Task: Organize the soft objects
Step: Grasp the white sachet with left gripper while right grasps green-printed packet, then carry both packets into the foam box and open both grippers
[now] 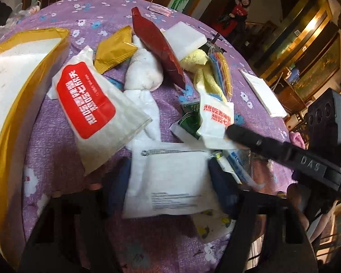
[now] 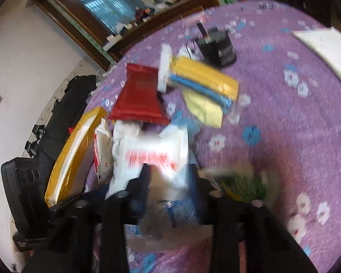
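A heap of soft items lies on the purple flowered tablecloth (image 1: 63, 159). My left gripper (image 1: 170, 182) has a flat white wipes packet (image 1: 170, 179) between its blue-padded fingers (image 1: 222, 188). My right gripper (image 2: 170, 177) reaches in from the right in the left wrist view (image 1: 234, 132) and is shut on a small white tissue pack with red print (image 2: 152, 154), which also shows in the left wrist view (image 1: 216, 122). Behind lie a larger red-labelled tissue pack (image 1: 95, 111), a white plush toy (image 1: 143, 70), a dark red pouch (image 1: 161, 50), a yellow towel (image 1: 204, 72) and a gold snack bag (image 1: 113, 50).
A big white box with gold trim (image 1: 9, 104) stands at the left. A white foam block (image 1: 184, 38) and a white notepad (image 1: 261, 91) lie farther back. A black cup (image 2: 218, 47) stands beyond the yellow-blue cloth pack (image 2: 204, 79). A green packet (image 2: 243, 184) lies by my right gripper.
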### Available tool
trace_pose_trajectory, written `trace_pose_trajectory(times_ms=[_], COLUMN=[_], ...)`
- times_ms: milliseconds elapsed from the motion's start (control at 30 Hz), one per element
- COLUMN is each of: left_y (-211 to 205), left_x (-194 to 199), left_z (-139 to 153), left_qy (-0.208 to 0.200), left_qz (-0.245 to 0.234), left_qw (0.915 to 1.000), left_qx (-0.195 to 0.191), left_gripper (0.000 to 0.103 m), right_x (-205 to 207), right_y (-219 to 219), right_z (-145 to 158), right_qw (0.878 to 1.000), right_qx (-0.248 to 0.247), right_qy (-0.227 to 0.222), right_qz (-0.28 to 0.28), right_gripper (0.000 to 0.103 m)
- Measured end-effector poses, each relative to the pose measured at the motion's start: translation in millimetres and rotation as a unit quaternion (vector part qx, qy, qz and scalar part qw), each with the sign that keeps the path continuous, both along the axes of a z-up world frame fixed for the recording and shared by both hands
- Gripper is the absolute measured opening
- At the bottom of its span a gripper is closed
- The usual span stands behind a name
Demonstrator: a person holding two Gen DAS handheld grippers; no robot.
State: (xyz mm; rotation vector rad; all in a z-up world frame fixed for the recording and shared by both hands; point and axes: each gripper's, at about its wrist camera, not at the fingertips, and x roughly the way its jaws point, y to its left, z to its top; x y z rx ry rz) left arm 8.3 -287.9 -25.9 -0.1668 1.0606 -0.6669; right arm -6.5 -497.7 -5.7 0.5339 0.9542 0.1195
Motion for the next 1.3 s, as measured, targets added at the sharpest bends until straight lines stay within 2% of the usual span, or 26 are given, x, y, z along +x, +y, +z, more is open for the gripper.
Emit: trace_pose_trajectory(times_ms=[67, 167, 200, 233, 333, 367, 433, 633, 700, 767, 800, 867, 900, 933, 1000, 1067, 1100, 1167, 1300], left_y=[0.5, 7.2, 9.4, 16.1, 21.3, 27.1, 33.3, 52.0, 58.5, 52.7, 45.2, 44.2, 44.9, 47.5, 52.1, 56.0, 58.5, 61.0, 62.7], left_x=[0.4, -0.4, -1.7, -3.4, -12.9, -15.4, -19.1, -31.5, -37.4, -38.6, -37.1, -36.2, -35.8, -36.3, -38.4, -41.4, -42.9, -40.5, -39.7], left_z=[1.7, 9.2, 9.9, 13.6, 21.1, 27.0, 35.0, 51.5, 50.5, 43.3, 39.4, 32.1, 30.2, 27.4, 26.5, 29.5, 31.0, 32.2, 34.1], left_qy=[0.000, -0.003, -0.004, -0.006, -0.003, -0.008, -0.019, -0.017, -0.002, 0.031, 0.047, 0.069, 0.073, 0.074, 0.072, 0.060, 0.053, 0.056, 0.053], left_qz=[-0.001, 0.011, 0.012, 0.014, 0.011, 0.013, 0.014, 0.009, 0.006, -0.010, -0.016, -0.028, -0.024, -0.018, -0.016, -0.017, -0.013, -0.010, -0.011], left_qw=[1.0000, 0.9999, 0.9999, 0.9999, 0.9993, 0.9992, 0.9991, 0.9985, 0.9980, 0.9961, 0.9948, 0.9923, 0.9921, 0.9926, 0.9930, 0.9934, 0.9938, 0.9933, 0.9931], left_qx=[-0.001, 0.008, 0.008, 0.000, -0.035, -0.036, -0.036, -0.052, -0.063, -0.082, -0.089, -0.099, -0.099, -0.095, -0.093, -0.096, -0.096, -0.101, -0.104], left_gripper=[0.052, 0.046, 0.045, 0.045, 0.045, 0.045, 0.045, 0.045, 0.045, 0.045, 0.045, 0.045, 0.045, 0.045, 0.045, 0.045, 0.045, 0.045, 0.045], right_x=[-4.8, -10.7, -13.5, -15.3, -18.0, -18.0, -21.2, -31.3, -31.5, -27.1, -23.6, -20.9, -18.3, -18.6, -26.0, -34.2, -37.9, -42.4, -48.3], right_y=[3.4, -0.4, -2.1, -1.8, -1.8, -1.3, -0.8, 9.0, 13.9, 14.4, 13.7, 12.3, 12.3, 11.7, 7.9, 6.6, 7.5, 6.3, 8.1], right_z=[4.1, 10.2, 13.4, 16.9, 19.9, 20.9, 26.0, 53.1, 57.2, 52.3, 46.9, 42.1, 40.1, 37.7, 38.9, 47.6, 51.0, 50.4, 39.1], right_qw=[1.000, 1.000, 1.000, 1.000, 0.999, 0.999, 0.999, 0.996, 0.996, 0.996, 0.997, 0.997, 0.998, 0.998, 0.998, 0.997, 0.996, 0.995, 0.995], right_qx=[-0.022, -0.004, 0.000, -0.008, -0.003, 0.004, 0.011, 0.001, 0.001, 0.027, 0.045, 0.051, 0.041, 0.035, 0.030, -0.011, -0.045, -0.080, -0.089], right_qy=[-0.005, -0.014, -0.019, -0.025, -0.032, -0.034, -0.043, -0.084, -0.089, -0.078, -0.068, -0.063, -0.053, -0.047, -0.059, -0.072, -0.074, -0.067, -0.045], right_qz=[-0.001, -0.008, -0.011, -0.010, -0.006, -0.001, -0.001, 0.004, 0.014, 0.012, 0.008, 0.002, -0.001, -0.003, -0.006, 0.001, 0.001, 0.002, 0.024], right_gripper=[0.029, 0.029, 0.023, 0.012, 0.003, 0.002, 0.000, 0.000, 0.000, 0.001, 0.004, 0.005, 0.020, 0.041, 0.051, 0.057, 0.064, 0.065, 0.065])
